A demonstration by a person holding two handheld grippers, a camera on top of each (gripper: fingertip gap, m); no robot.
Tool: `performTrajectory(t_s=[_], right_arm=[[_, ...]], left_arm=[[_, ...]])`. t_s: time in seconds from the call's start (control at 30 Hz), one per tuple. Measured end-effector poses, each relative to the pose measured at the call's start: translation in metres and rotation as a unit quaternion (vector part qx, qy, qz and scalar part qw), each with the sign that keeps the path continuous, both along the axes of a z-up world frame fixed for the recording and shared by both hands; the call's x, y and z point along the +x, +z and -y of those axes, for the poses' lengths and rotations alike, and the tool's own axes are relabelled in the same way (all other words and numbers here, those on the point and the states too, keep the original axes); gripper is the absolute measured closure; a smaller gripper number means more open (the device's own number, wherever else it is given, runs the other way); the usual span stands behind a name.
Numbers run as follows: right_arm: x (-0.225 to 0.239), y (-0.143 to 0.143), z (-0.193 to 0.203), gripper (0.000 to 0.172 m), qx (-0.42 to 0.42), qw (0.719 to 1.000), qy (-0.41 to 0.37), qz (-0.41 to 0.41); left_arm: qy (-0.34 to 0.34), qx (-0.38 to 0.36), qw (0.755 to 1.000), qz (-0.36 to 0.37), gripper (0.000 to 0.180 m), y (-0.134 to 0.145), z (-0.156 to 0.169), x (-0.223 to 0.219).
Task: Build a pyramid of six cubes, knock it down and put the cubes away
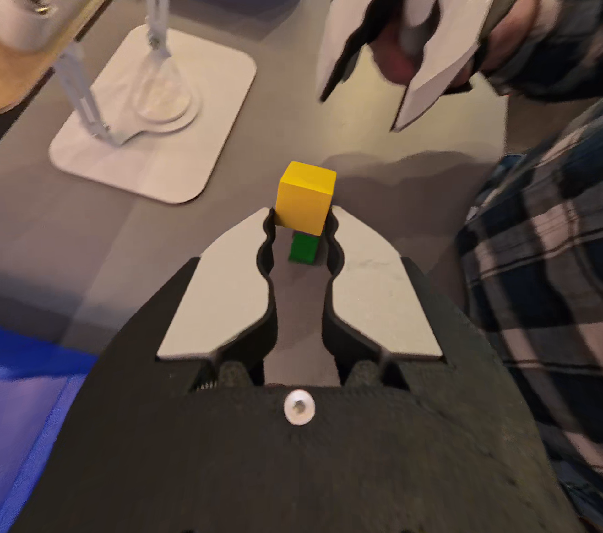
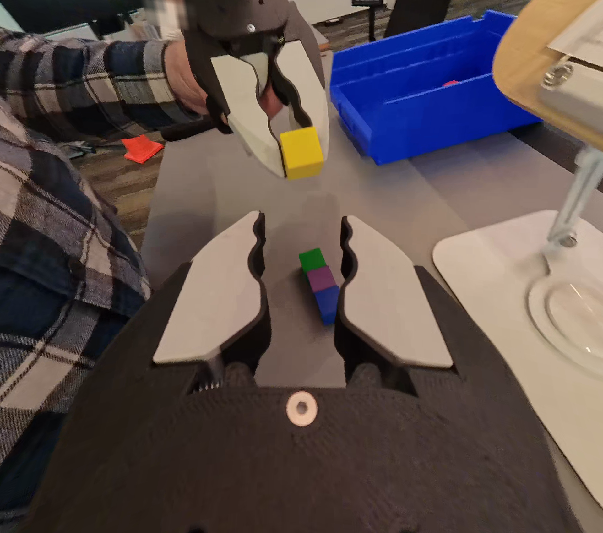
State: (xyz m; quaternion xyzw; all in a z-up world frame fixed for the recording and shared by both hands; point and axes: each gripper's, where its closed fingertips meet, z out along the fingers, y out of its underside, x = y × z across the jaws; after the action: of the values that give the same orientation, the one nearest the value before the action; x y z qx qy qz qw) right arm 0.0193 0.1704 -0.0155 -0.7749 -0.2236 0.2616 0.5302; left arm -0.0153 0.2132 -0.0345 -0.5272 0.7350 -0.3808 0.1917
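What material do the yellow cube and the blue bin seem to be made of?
Yellow cube: probably painted wood, going by its even matte colour and crisp edges; plastic is possible. Blue bin: moulded plastic, going by its thin ribbed walls and slight sheen.

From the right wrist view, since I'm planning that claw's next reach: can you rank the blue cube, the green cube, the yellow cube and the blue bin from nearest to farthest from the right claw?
1. Blue cube, on the table by the right claw's right finger.
2. Green cube, far end of the same row.
3. Yellow cube, held up in the left claw beyond.
4. Blue bin, far right on the table.
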Motion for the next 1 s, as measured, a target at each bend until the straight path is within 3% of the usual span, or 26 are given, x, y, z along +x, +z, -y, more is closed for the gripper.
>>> performTrajectory(t_s=[0.3,0.43,0.67,1.0], right_arm=[[-0.022,0.006,0.003,0.136,0.004,0.999,0.049,-0.015],[-0.026,0.006,0.006,0.146,0.002,0.998,0.058,-0.025],[-0.018,0.001,0.008,0.146,-0.001,0.998,0.055,-0.017],[0.000,-0.065,0.001,0.146,-0.071,0.988,0.077,0.116]], left_arm=[[-0.033,-0.045,0.998,0.019,0.152,0.003,0.046,0.008],[-0.037,-0.048,0.998,0.018,0.152,0.001,0.054,0.008],[-0.025,-0.057,0.998,0.024,0.152,-0.001,0.053,0.008],[0.037,-0.007,0.997,-0.065,0.145,-0.068,0.025,-0.022]])
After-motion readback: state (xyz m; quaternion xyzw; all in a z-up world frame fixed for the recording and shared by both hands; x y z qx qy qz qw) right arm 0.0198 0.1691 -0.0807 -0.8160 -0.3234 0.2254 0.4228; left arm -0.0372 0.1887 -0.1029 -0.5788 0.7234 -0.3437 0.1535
